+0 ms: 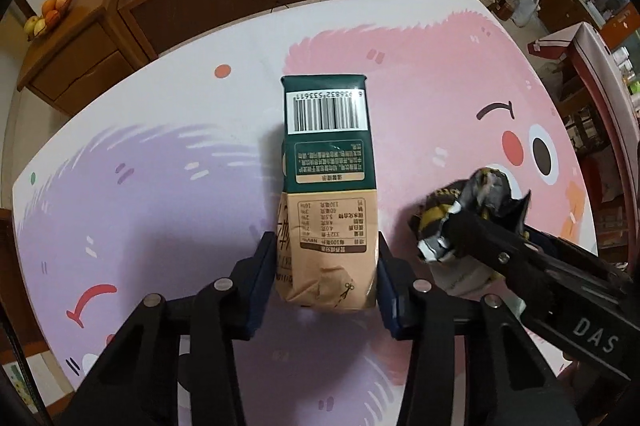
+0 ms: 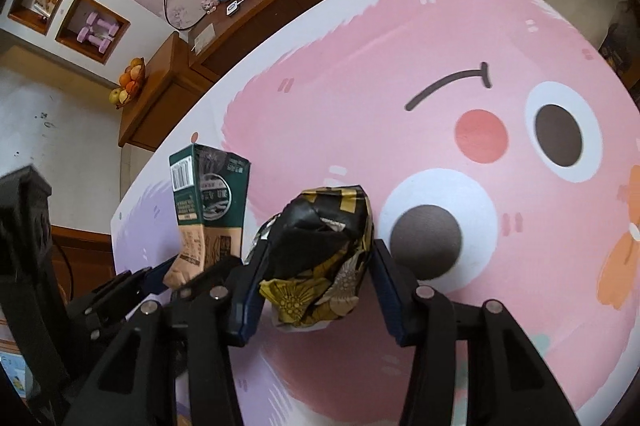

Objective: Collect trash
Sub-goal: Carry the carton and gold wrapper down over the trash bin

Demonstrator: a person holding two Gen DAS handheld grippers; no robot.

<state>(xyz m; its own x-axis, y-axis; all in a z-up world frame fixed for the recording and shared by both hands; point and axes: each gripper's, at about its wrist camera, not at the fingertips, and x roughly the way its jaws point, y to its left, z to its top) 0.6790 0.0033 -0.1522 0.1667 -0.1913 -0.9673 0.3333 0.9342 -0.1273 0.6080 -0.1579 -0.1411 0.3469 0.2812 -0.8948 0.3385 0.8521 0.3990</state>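
While upright, carton (image 1: 329, 194) fills left gripper (image 1: 326, 282) — clamped.

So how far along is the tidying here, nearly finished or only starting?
Only starting, it seems. Nothing looks collected yet: no bin or bag shows in either view. In hand: the left gripper has its pads against the carton, and the right gripper straddles the crumpled wrapper; whether it is pinching yet is unclear. Both items seem to rest on the table. Left: lifting them and dropping them somewhere.
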